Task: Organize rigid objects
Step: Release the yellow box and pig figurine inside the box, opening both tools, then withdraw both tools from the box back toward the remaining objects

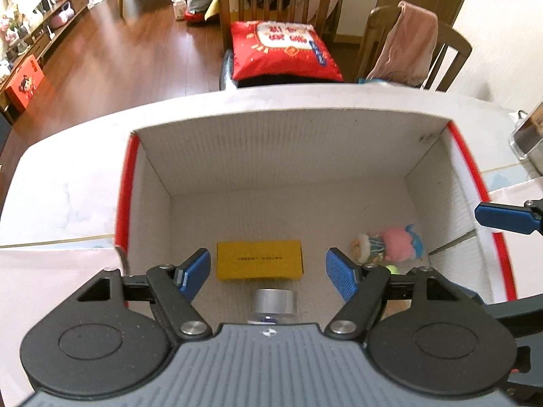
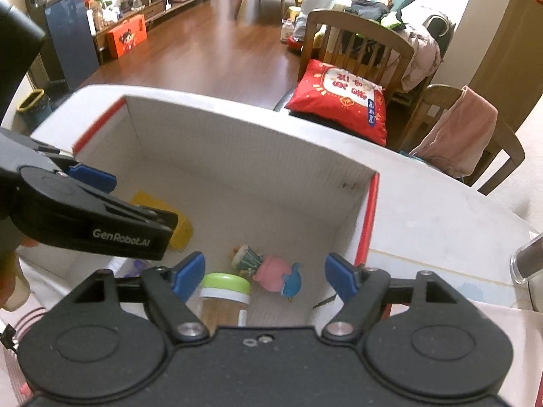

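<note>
Currently the task's things are seen on the floor of the cardboard box (image 1: 190, 169), below both claws. A yellow box (image 1: 259, 260) lies flat just ahead of the left gripper (image 1: 268, 273), w/ a silver-capped bottle (image 1: 275, 305) directly beneath, between the jaws' line but not touched. Under the right gripper (image 2: 264, 276) a green-lidded jar (image 2: 224, 293) stands upright, near its left pad; a small plush doll (image 2: 271, 269) lies just beyond, toward the right pad. Both claws are released, nothing gripped. No earlier frame is given, so nothing is said of jaw motion.

Handling, as judged: the jar is likely light, stiff, smooth plastic (slippery at the wall), best taken across the lid or just below it. The yellow box is probably light card, crushable; it should be pinched across its short sides. The bottle looks glassy, so perhaps fragile; the cap is the safer hold.
</note>
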`<action>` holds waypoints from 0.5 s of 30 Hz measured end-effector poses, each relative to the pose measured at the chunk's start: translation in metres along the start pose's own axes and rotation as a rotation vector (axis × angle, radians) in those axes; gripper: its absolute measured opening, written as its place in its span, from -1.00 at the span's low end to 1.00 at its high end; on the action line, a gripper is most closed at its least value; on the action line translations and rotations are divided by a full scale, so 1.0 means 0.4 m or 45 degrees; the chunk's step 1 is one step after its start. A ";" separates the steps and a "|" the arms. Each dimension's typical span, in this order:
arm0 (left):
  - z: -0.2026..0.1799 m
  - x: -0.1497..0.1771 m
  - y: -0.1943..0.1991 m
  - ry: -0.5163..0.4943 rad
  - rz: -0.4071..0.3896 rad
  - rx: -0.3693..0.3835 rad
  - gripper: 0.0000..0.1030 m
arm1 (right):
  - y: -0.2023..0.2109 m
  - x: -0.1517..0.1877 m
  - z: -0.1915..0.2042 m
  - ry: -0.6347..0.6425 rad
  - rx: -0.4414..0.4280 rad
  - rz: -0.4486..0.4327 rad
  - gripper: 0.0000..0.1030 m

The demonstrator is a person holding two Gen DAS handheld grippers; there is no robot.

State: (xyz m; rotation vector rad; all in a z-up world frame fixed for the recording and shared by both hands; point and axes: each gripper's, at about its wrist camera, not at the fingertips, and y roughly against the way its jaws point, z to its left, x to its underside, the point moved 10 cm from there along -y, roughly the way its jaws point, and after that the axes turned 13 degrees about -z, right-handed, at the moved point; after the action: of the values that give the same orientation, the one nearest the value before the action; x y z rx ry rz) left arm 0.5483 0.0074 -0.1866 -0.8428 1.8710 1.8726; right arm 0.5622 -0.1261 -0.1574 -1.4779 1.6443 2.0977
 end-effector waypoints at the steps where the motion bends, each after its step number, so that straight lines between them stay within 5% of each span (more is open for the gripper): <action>1: 0.000 -0.003 0.011 0.001 -0.011 0.002 0.45 | 0.010 -0.003 0.001 -0.005 -0.001 -0.008 0.52; 15: -0.020 -0.005 0.196 -0.028 -0.152 0.039 0.45 | 0.151 -0.025 0.021 -0.076 -0.027 -0.126 0.61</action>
State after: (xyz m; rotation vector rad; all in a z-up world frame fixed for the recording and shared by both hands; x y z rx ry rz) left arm 0.5014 -0.0048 -0.1246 -0.8991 1.7905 1.7705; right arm 0.5267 -0.1399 -0.1085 -1.4558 1.5012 2.0922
